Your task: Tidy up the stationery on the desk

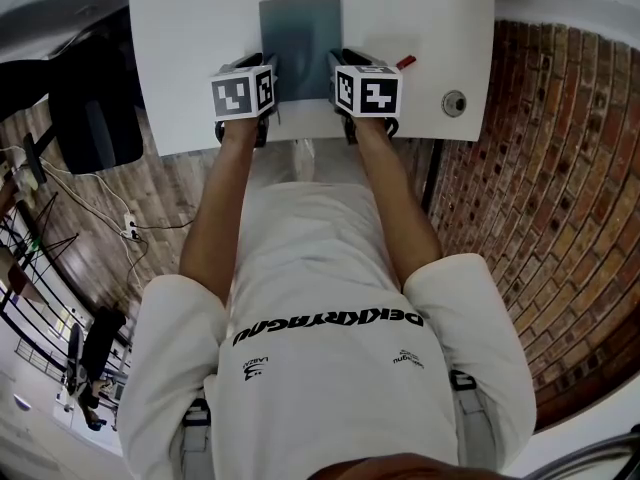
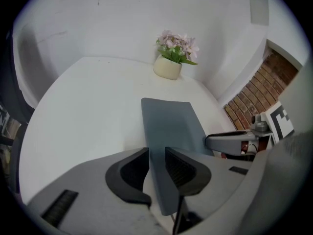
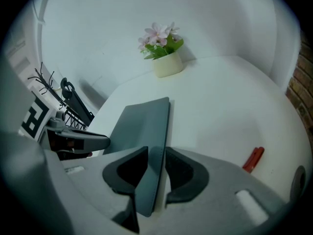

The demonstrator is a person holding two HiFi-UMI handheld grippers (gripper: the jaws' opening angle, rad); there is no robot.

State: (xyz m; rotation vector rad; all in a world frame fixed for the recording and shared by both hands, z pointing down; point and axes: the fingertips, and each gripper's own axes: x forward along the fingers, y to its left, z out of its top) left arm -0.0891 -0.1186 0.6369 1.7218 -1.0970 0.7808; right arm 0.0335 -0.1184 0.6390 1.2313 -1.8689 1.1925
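Observation:
A flat grey-blue mat point(image 1: 300, 30) lies lengthwise in the middle of the white desk point(image 1: 190, 48). My left gripper point(image 1: 268, 80) is shut on the mat's near left edge, and the mat point(image 2: 171, 121) runs out between the pads of the left gripper point(image 2: 156, 163). My right gripper point(image 1: 342, 76) is shut on the near right edge; there the mat point(image 3: 142, 124) passes between the pads of the right gripper point(image 3: 156, 166). A red pen point(image 1: 405, 62) lies on the desk just right of the right gripper, and the red pen point(image 3: 253, 159) shows again in the right gripper view.
A cream pot of pink flowers point(image 2: 168, 65) stands at the desk's far edge by the wall. A round grommet point(image 1: 454, 102) sits in the desk's near right corner. A brick wall point(image 1: 560, 188) is to the right; a dark chair point(image 1: 95, 118) stands to the left.

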